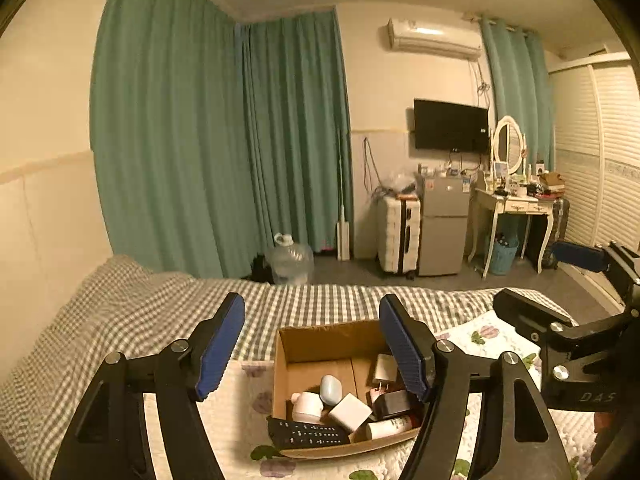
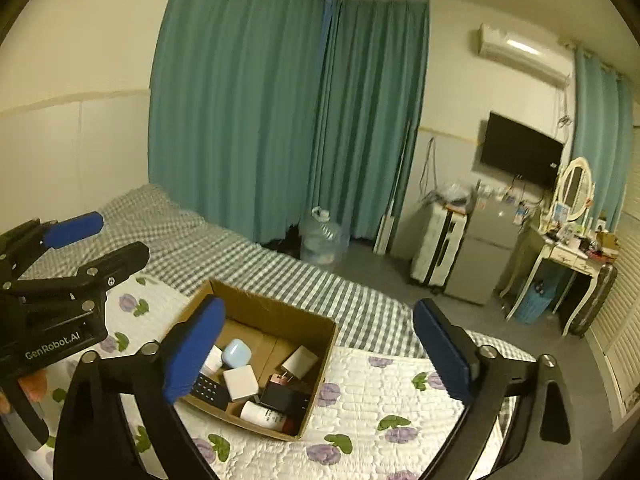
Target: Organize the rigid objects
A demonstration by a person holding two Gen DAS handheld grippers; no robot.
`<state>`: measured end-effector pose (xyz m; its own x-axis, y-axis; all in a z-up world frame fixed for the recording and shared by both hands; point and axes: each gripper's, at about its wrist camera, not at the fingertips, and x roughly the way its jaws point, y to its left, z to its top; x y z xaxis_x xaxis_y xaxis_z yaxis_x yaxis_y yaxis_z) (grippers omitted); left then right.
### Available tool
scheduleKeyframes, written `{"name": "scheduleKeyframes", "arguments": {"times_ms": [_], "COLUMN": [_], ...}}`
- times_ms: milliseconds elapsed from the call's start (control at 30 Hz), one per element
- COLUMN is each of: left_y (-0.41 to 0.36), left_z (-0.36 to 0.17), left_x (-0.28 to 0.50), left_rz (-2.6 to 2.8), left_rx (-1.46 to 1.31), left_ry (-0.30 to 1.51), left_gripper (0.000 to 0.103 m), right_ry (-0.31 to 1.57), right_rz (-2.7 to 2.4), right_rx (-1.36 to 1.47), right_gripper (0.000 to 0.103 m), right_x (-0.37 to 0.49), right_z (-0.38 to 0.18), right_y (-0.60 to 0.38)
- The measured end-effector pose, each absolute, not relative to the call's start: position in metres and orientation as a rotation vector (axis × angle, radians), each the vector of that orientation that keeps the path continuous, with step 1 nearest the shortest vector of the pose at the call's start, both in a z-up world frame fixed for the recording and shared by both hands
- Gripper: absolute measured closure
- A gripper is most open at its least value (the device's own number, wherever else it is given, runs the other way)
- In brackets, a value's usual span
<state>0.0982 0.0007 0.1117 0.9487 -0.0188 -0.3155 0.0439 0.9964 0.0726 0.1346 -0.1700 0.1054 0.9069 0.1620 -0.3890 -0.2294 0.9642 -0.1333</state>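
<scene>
A cardboard box (image 1: 320,342) sits on the floral quilt of the bed; it also shows in the right wrist view (image 2: 276,310). Inside lie a black remote (image 1: 308,434), a pale blue case (image 1: 331,389), a white square charger (image 1: 350,412), a white jar (image 1: 307,406), a white tube (image 1: 390,427), a black adapter (image 1: 394,403) and a white plug (image 1: 385,368). My left gripper (image 1: 312,350) is open and empty above the box. My right gripper (image 2: 320,356) is open and empty above the box's right side; it also shows in the left wrist view (image 1: 552,280).
The bed has a grey checked sheet (image 1: 160,304) and a floral quilt (image 2: 380,392). Beyond it stand a water jug (image 1: 290,258), a white suitcase (image 1: 398,232), a small fridge (image 1: 444,224), a dressing table (image 1: 516,204) and green curtains (image 1: 220,140).
</scene>
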Motion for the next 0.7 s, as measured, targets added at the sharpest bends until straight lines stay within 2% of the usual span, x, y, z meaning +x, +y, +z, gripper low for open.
{"name": "scheduleKeyframes", "arguments": {"times_ms": [33,200,433,700], "left_y": [0.001,0.001,0.0,0.003], "left_z": [0.112,0.103,0.065,0.014], "left_x": [0.092,0.065,0.046,0.056], "left_rz": [-0.032,-0.014,0.008,0.049], "left_rx": [0.085,0.092,0.07,0.051], "left_ry": [0.311,0.293,0.302,0.383], "left_gripper": [0.03,0.03,0.03,0.03], "right_ry": [0.37,0.349,0.275,0.369], "right_rz": [0.199,0.191,0.144,0.145], "right_rx": [-0.17,-0.118,-0.007,-0.024], "right_gripper": [0.0,0.0,0.0,0.0], "right_x": [0.126,0.091,0.053,0.07], "right_z": [0.108,0.103,0.062,0.016], "right_y": [-0.171,-0.173,-0.19,-0.19]}}
